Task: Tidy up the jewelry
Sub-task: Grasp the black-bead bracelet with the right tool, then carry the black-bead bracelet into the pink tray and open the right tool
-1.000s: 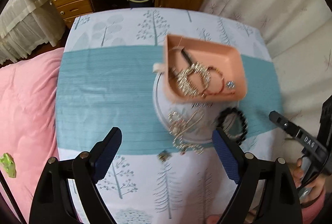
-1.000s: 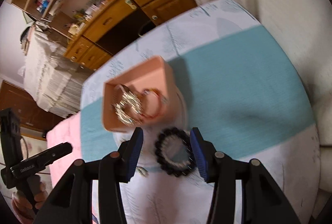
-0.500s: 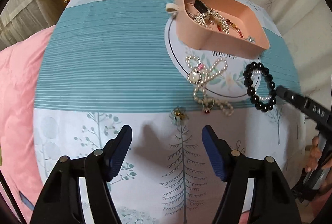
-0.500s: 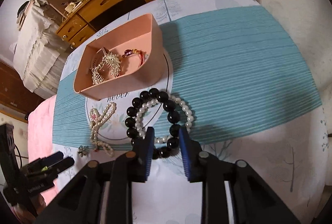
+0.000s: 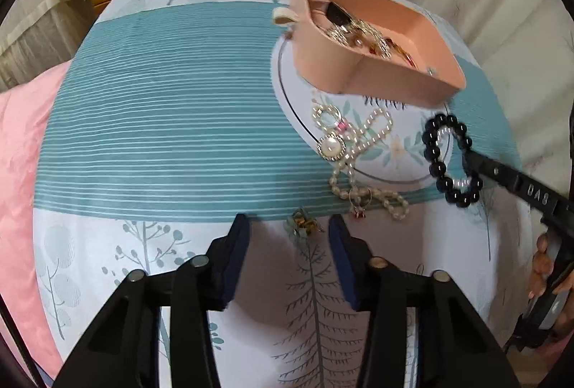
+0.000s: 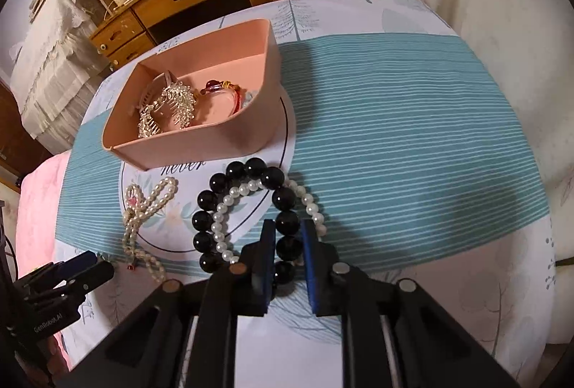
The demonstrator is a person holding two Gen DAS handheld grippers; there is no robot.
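The right tool (image 6: pixel 288 246) is clenched on the black bead bracelet (image 6: pixel 247 215), its two blue pads pinching the beads on the near side of the loop. That is a sensible place to take it, since the near arc is the part that faces the tool and a grip on one or two beads lets the rest of the ring hang free when it is lifted. A thinner white pearl bracelet (image 6: pixel 229 208) lies tangled inside and across the black loop, so it may well come up with it. Both rest on the printed cloth covering the bench (image 6: pixel 394 122), just in front of the pink tray (image 6: pixel 251 133), which already holds a rhinestone hair comb (image 6: pixel 168 110) and a red-beaded piece (image 6: pixel 222 88) — evidently the place where the jewelry is being gathered, with only a short carry from the bracelet to its rim. The left tool (image 5: pixel 288 257) is released, its jaws standing wide on either side of a small greenish-gold brooch (image 5: pixel 303 226) lying on the cloth just ahead of the fingertips; it looks lined up to close on that piece next. Between the brooch and the tray lie a pearl necklace (image 5: pixel 362 151) with a round pearl pendant and a small ring (image 5: pixel 360 201) — still loose, so by my reading the sorting is only partly done.
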